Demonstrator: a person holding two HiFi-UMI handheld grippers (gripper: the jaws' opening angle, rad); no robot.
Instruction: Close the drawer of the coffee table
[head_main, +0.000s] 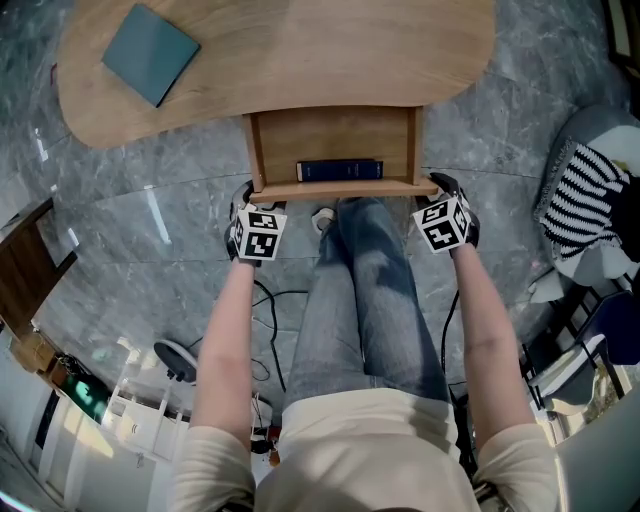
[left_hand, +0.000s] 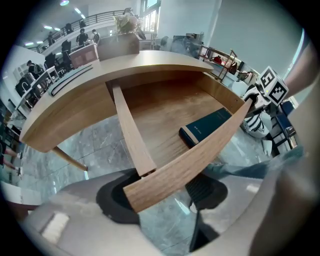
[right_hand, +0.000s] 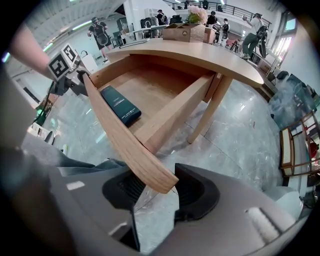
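Two claws stand wide apart at the ends of the drawer's front board (head_main: 340, 187), the left claw (head_main: 245, 190) at its left end and the right claw (head_main: 441, 184) at its right, each straddling the board without plainly squeezing it. The drawer (head_main: 335, 135) juts open from the wooden desk (head_main: 300, 50). It holds a dark blue book (head_main: 339, 170) whose pale spine lettering is too small to read.

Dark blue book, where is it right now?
In the head view the dark blue book lies flat inside the pulled-out light wooden drawer of the wooden coffee table, near the middle, just behind the drawer's front panel.
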